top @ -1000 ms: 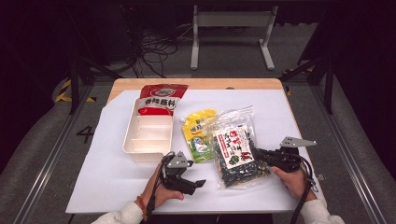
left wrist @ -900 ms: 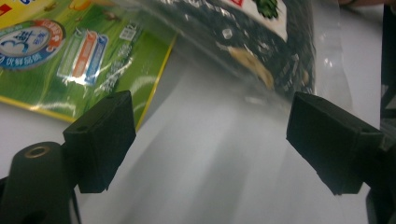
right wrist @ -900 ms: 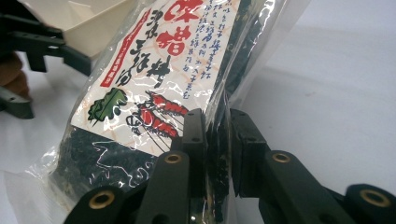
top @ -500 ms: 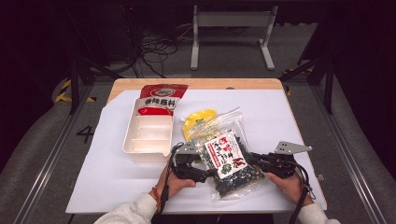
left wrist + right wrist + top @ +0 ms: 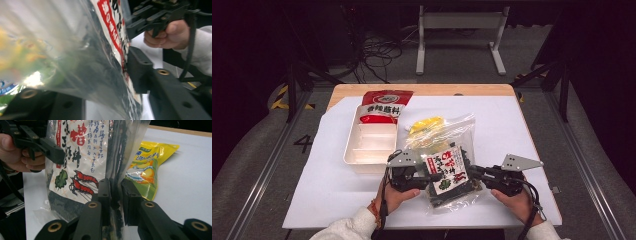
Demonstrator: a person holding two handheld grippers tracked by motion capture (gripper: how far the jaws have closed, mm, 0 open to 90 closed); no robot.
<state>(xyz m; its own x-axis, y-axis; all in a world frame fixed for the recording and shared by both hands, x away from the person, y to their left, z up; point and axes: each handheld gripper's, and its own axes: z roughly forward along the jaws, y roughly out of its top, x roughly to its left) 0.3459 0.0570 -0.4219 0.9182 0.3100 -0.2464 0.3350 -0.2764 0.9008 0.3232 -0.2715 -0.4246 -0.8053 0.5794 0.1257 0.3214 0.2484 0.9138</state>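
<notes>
Both the left gripper (image 5: 434, 177) and right gripper (image 5: 476, 172) clamp the seaweed bag (image 5: 451, 172), the left's jaws having just closed on it.

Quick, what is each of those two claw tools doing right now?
Left gripper: jaws have just been closing on the left edge of the clear seaweed bag.
Right gripper: shut on the bag's other edge.

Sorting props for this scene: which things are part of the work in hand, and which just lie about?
In hand: seaweed bag, left hand-held gripper, right hand-held gripper.
Lying about: white divided tray, red packet, yellow packet.
</notes>
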